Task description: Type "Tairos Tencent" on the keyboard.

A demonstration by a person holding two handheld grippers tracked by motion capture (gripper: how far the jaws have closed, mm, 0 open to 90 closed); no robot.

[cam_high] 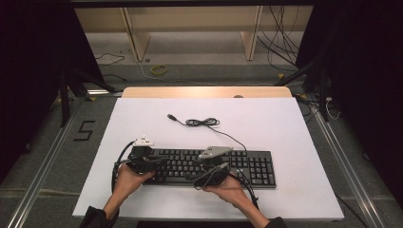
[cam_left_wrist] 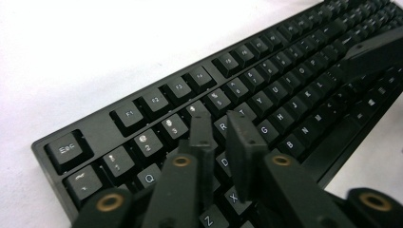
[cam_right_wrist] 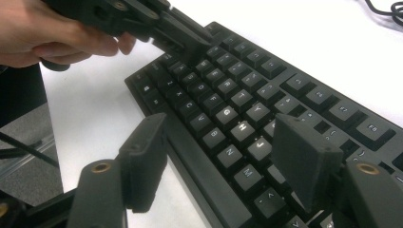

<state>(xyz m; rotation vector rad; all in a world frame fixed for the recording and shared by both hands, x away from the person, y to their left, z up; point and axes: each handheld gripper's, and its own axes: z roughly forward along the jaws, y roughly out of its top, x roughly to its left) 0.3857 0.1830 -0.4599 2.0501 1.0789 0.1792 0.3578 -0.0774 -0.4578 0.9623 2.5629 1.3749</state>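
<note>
A black keyboard (cam_high: 214,167) lies on the white table top (cam_high: 285,123), towards the front. My left gripper (cam_high: 159,164) is over its left end, near the number and QWERTY rows (cam_left_wrist: 266,90). Its jaws (cam_left_wrist: 221,128) stand nearly together with nothing between them. From the right gripper view the left gripper (cam_right_wrist: 190,45) and the hand that holds it hang over the keys. My right gripper (cam_high: 197,180) hovers low at the keyboard's front edge near the middle. It (cam_right_wrist: 218,121) is open wide above the letter keys (cam_right_wrist: 237,104), holding nothing.
The keyboard's cable (cam_high: 202,122) lies coiled behind it on the table, ending in a USB plug (cam_high: 171,116). A wooden edge (cam_high: 204,91) borders the table's far side. Dark floor with metal rails (cam_high: 47,161) runs along both sides.
</note>
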